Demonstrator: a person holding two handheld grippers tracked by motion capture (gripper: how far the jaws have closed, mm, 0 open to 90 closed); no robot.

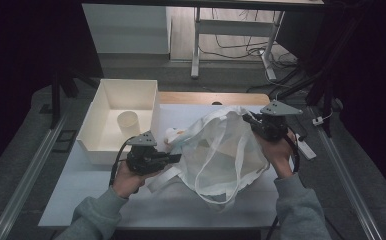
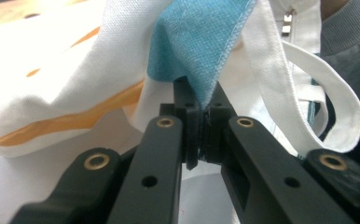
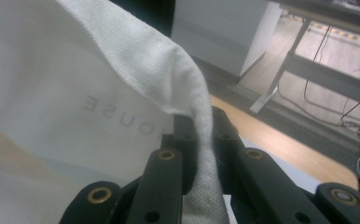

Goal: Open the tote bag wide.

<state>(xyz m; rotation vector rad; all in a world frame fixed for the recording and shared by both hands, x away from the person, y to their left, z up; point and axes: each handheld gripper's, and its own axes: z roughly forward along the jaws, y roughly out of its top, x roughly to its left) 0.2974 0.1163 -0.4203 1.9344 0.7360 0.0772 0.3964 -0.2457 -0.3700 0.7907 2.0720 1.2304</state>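
Observation:
A white cloth tote bag (image 1: pixel 221 150) lies spread on the white table (image 1: pixel 81 190), its long handles (image 1: pixel 218 170) looping toward the front. My left gripper (image 1: pixel 177 158) is shut on the bag's left rim. In the left gripper view the jaws pinch a blue fabric edge (image 2: pixel 201 56) of the bag, with orange print (image 2: pixel 61 122) on the white cloth beside it. My right gripper (image 1: pixel 251 121) holds the bag's right rim raised. In the right gripper view a fold of white cloth (image 3: pixel 197 135) runs down between the shut jaws, with faint lettering (image 3: pixel 122 114) showing through.
An open white box (image 1: pixel 123 117) stands at the table's back left with a pale cup (image 1: pixel 128 124) inside. A small white and orange object (image 1: pixel 173 135) lies between box and bag. A desk frame (image 1: pixel 231 35) and cables stand on the floor beyond.

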